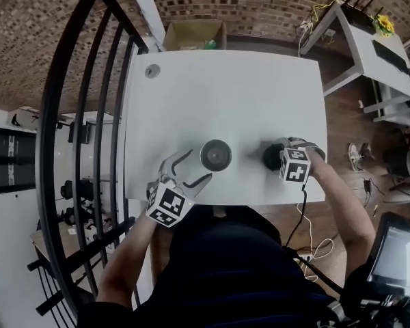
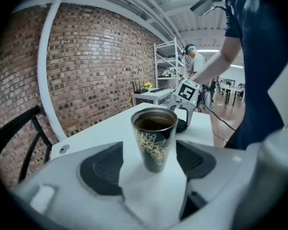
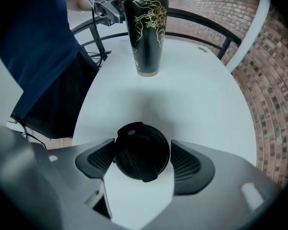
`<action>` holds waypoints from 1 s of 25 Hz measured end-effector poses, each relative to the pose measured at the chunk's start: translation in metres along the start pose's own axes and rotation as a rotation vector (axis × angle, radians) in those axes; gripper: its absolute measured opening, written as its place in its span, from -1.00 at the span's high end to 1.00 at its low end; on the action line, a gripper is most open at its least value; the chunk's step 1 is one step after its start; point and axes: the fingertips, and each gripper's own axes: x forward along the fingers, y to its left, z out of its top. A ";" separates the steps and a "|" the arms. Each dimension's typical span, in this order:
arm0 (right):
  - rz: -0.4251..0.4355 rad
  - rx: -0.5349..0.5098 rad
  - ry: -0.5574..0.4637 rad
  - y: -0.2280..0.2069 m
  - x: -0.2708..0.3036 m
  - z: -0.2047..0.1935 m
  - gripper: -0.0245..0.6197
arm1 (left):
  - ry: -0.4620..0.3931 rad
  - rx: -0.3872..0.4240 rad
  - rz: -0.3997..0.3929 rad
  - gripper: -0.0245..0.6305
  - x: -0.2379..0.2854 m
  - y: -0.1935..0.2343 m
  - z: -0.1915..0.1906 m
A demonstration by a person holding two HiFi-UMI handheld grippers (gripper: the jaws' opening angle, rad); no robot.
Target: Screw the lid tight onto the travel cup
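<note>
Head view: the travel cup (image 1: 215, 155) stands upright and open-mouthed near the front edge of the white tabletop (image 1: 225, 94); the lid (image 1: 273, 156) lies flat to its right, apart from it, so nothing is screwed on yet. The left gripper (image 1: 199, 165) has its fingers spread wide, with the cup just ahead between them and clear space on both sides; nothing is gripped. The right gripper (image 3: 143, 146) straddles the lid with its fingers apart; 1 ribbed pad looks to brush the rim, a sliver of tabletop shows at the other, so it is not clamped.

The cup is a tapered tumbler, glossy black with a gold floral line pattern and a bare metal rim; it is probably stiff and slick, and tippy on that narrow base, so the left fingers should squeeze it at mid-body. The lid is a round black disc with a flip tab, likely light, hard plastic; best taken across its edge, clear of the tab, and set down level so that the thread catches.
</note>
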 end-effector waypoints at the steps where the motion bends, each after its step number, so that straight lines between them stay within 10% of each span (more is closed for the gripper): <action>1: 0.015 -0.009 0.006 0.000 0.001 0.001 -0.22 | -0.002 -0.003 0.005 -0.14 -0.001 0.001 0.000; 17: -0.068 0.159 -0.211 -0.007 -0.065 0.024 -0.13 | -0.041 -0.030 -0.037 -0.11 0.006 -0.005 -0.010; 25: -0.181 -0.159 -0.308 -0.015 -0.199 0.125 -0.13 | -0.054 0.041 -0.104 -0.11 0.013 -0.001 -0.001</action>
